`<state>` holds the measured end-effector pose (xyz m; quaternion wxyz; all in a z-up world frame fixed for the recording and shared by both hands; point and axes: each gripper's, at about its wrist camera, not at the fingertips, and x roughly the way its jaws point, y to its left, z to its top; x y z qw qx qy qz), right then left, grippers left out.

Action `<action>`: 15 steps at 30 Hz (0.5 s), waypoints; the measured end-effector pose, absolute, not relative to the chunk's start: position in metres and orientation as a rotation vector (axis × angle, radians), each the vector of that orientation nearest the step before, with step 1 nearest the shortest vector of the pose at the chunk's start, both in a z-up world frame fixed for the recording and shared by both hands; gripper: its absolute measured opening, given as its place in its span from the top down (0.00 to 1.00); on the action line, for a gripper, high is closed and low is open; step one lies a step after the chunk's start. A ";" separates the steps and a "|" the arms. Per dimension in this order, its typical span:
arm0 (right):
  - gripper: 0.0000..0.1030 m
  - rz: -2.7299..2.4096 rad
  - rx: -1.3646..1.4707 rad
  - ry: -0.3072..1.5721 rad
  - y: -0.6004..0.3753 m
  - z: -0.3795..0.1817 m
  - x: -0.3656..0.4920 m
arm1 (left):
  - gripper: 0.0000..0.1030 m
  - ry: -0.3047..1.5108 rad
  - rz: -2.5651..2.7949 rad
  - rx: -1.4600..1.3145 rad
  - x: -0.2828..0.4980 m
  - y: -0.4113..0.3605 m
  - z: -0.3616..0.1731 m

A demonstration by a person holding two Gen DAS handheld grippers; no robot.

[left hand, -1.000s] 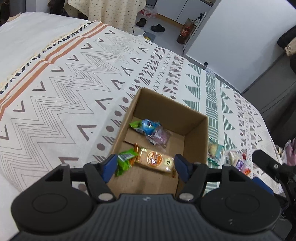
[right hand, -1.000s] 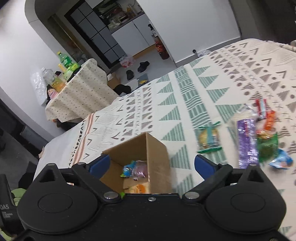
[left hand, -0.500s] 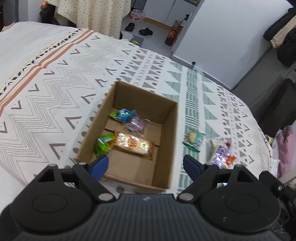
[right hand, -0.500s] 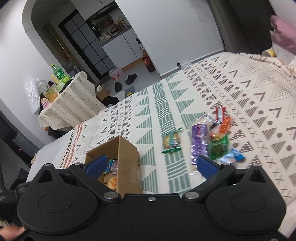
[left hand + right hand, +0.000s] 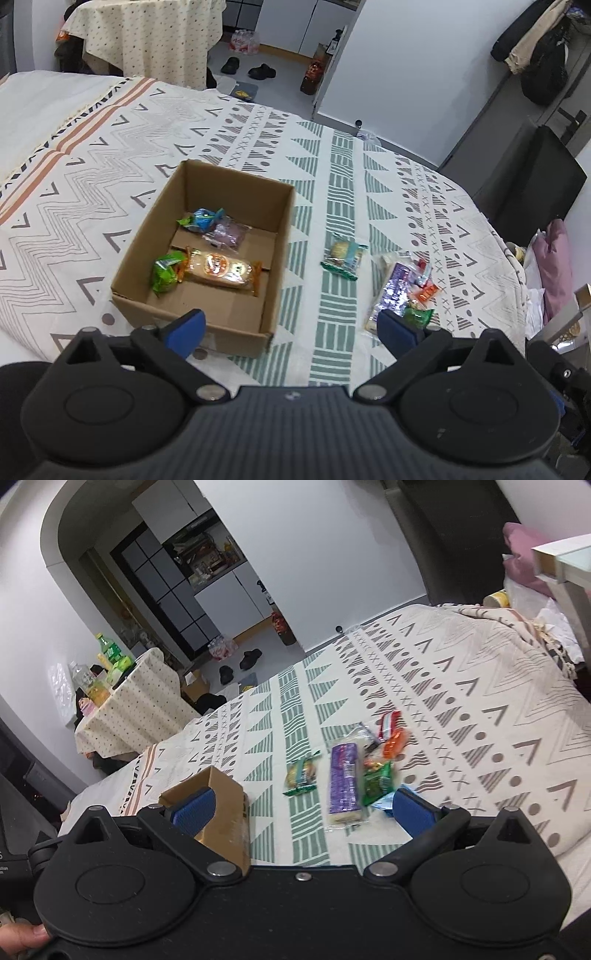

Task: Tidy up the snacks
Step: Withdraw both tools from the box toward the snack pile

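Matt cardboard box (image 5: 207,258); glossy plastic snack wrappers (image 5: 402,291); woven cloth bedspread (image 5: 110,177).

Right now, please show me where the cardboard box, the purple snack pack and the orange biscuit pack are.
cardboard box (image 5: 144,229): left wrist view, on its left inner wall.
purple snack pack (image 5: 344,777): right wrist view, middle of the wrapper.
orange biscuit pack (image 5: 218,268): left wrist view, centre of the pack, inside the box.

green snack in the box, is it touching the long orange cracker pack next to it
Touching. The left wrist view shows the green snack pressed against the orange cracker pack's end, no cardboard between them.

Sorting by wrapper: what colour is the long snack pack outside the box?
Purple, clearest in the right wrist view.
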<state>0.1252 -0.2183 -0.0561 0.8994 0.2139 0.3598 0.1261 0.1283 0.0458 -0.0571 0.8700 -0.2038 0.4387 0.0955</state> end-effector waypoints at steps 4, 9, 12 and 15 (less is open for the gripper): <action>0.00 0.260 0.455 0.755 -0.236 -0.060 0.122 | 0.00 0.907 0.184 -0.417 0.126 0.031 -0.054; 0.00 0.233 0.467 0.752 -0.258 -0.063 0.120 | 0.00 0.910 0.166 -0.386 0.127 0.009 -0.053; 0.00 0.225 0.460 0.750 -0.268 -0.066 0.120 | 0.00 0.915 0.153 -0.377 0.128 -0.004 -0.052; 0.00 0.235 0.476 0.752 -0.276 -0.070 0.122 | 0.00 0.912 0.145 -0.364 0.130 -0.013 -0.052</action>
